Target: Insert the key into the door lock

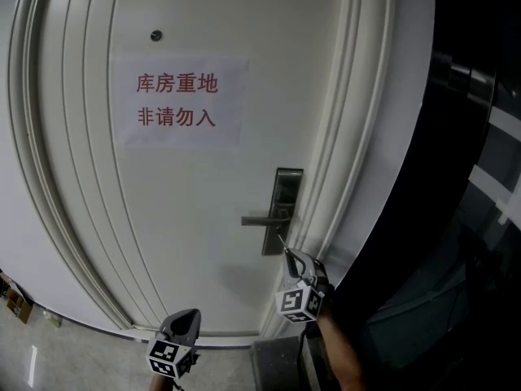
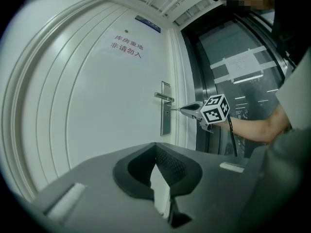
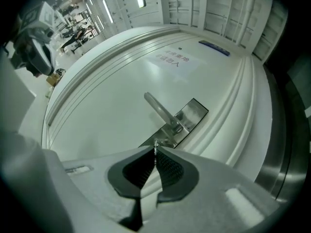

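Observation:
A steel lock plate (image 1: 286,198) with a lever handle (image 1: 262,220) sits on the white door (image 1: 187,218). My right gripper (image 1: 289,253) is shut on a small metal key (image 1: 282,241). The key's tip points at the lower part of the plate, just below the handle, and touches nothing I can see. In the right gripper view the key (image 3: 156,147) pokes out between the closed fingertips, with the plate (image 3: 187,118) and handle (image 3: 159,109) close ahead. My left gripper (image 1: 189,314) hangs low and left of the lock, shut and empty. The left gripper view shows the right gripper (image 2: 187,109) level at the plate (image 2: 165,111).
A paper sign with red characters (image 1: 179,100) hangs on the door under a peephole (image 1: 155,35). The moulded door frame (image 1: 346,161) runs just right of the lock. A dark glass panel (image 1: 468,218) stands beyond it. Small items (image 1: 16,300) lie on the floor at the lower left.

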### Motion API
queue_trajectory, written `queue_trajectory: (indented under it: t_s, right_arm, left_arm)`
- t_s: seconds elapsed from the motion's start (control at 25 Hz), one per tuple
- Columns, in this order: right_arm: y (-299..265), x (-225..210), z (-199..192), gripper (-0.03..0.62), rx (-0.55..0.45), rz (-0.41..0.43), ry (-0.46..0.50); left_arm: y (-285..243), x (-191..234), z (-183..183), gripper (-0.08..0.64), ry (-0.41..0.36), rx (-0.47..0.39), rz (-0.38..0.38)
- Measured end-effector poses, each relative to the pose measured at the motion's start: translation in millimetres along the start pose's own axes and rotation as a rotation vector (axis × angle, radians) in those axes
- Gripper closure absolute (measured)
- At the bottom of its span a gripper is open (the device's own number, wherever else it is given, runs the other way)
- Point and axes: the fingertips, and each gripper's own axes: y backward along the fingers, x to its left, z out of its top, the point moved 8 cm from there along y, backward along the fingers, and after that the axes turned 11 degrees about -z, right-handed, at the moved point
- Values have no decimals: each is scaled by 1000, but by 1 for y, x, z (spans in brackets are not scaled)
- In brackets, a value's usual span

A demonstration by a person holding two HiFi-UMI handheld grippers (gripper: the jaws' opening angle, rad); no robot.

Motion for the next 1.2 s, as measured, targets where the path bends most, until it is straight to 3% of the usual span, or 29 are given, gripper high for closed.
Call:
queue_trajectory:
  t_s: [0.52, 1.2]
  right_arm:
    - [-23, 8, -6, 581, 22, -18, 150]
    - [-35, 11, -9, 581, 51, -20, 252]
  left_arm:
    - [1, 17, -1, 557, 16, 2, 29]
    - [-1, 21, -7, 557, 34, 3, 34]
